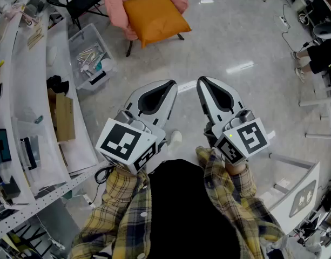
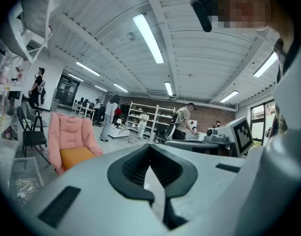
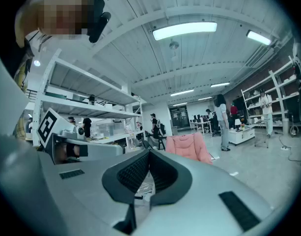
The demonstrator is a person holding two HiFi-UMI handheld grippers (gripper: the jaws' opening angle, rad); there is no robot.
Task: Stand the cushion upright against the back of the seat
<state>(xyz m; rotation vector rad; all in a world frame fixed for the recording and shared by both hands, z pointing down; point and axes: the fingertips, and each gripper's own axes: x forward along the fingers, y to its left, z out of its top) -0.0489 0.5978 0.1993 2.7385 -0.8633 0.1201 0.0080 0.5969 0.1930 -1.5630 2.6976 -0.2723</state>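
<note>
An orange cushion [image 1: 154,16] lies flat on the seat of a pink padded chair [image 1: 117,7] at the far side of the floor. The left gripper view shows the same cushion [image 2: 76,156] low on that chair [image 2: 67,130], far off to the left. In the right gripper view only the pink chair [image 3: 187,146] shows, in the distance. My left gripper [image 1: 172,83] and right gripper [image 1: 199,81] are held side by side close to my body, both shut and empty, well short of the chair. Their jaws are pressed together in both gripper views [image 2: 150,150] [image 3: 149,155].
A clear plastic bin [image 1: 89,58] of small items stands on the floor left of the chair. A long white workbench [image 1: 25,90] with a cardboard box [image 1: 65,117] runs down the left. A white sign board [image 1: 301,190] and a seated person [image 1: 319,55] are at the right. People stand far off [image 2: 111,117].
</note>
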